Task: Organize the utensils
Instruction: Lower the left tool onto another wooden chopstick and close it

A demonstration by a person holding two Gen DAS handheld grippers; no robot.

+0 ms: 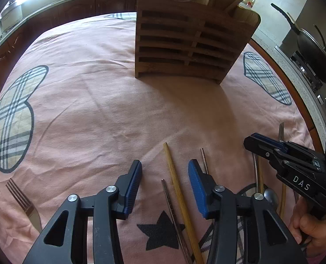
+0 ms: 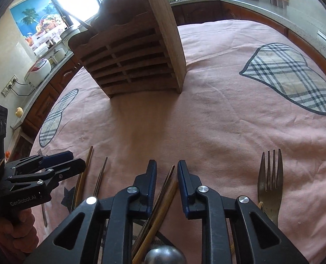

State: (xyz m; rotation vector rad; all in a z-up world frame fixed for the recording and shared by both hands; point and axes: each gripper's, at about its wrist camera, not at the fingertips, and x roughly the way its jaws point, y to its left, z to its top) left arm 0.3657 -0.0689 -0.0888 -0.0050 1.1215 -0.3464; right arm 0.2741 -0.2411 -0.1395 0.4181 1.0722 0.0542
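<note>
Left wrist view: left gripper (image 1: 164,177) jaws part spread, straddling bamboo chopstick (image 1: 180,195) + thin metal chopstick (image 1: 173,215); pads not touching either.
Right wrist view: right gripper (image 2: 166,182) jaws narrow, brown chopsticks (image 2: 163,189) in gap; pad contact not clear, looks just short of pinch.
Handling: sticks light, stiff, thin; metal one prob slick, wood grippier. Best grab mid-shaft, square across, else pivot or roll out.
Nearby: steel fork (image 2: 270,182) right of right gripper, flat on cloth; second fork (image 1: 23,202) far left; spoon bowl (image 2: 164,255) under right gripper.
Beyond: wooden utensil rack (image 1: 189,44) upright mid-table, well apart from sticks; already some utensils in top slots.
Base: pink tablecloth (image 1: 97,110), wrinkled, soft under sticks.
Risk: grabbing two at once.
</note>
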